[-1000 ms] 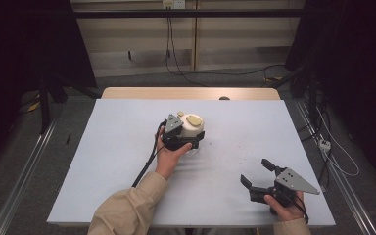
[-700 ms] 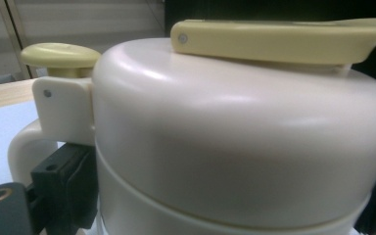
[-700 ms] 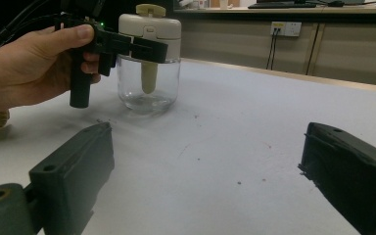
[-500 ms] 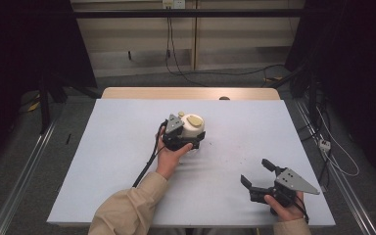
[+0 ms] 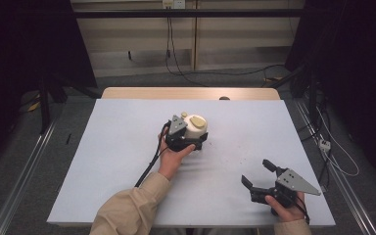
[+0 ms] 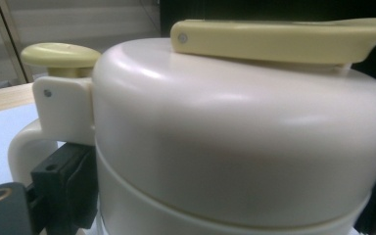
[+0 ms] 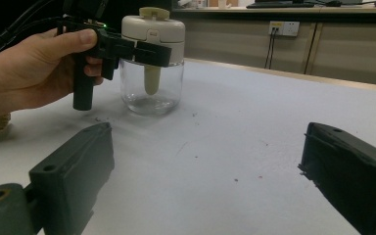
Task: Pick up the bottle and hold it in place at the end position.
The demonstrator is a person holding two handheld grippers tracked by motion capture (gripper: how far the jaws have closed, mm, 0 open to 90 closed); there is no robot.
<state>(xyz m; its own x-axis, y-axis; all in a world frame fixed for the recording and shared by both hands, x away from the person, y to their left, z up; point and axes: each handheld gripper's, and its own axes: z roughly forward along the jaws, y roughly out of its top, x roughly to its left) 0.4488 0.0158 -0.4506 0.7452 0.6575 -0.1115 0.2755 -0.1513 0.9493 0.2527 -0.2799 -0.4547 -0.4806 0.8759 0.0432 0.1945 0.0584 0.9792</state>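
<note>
While the left gripper (image 5: pixel 190 138) clasps the cream lid of the jar (image 5: pixel 194 128) near the middle of the white table (image 5: pixel 117 147), its black jaws press the lid from either side — one shows at the lower left of the left gripper view, the other at the lower right edge. From the right gripper view the jar (image 7: pixel 152 63) stands upright on its clear glass base, a pale yellow lever on top, the left hand (image 7: pixel 27 73) beside it. Well apart, at the table's near right corner, the right gripper (image 5: pixel 259 175) rests low with its jaws spread wide — nothing between them
</note>
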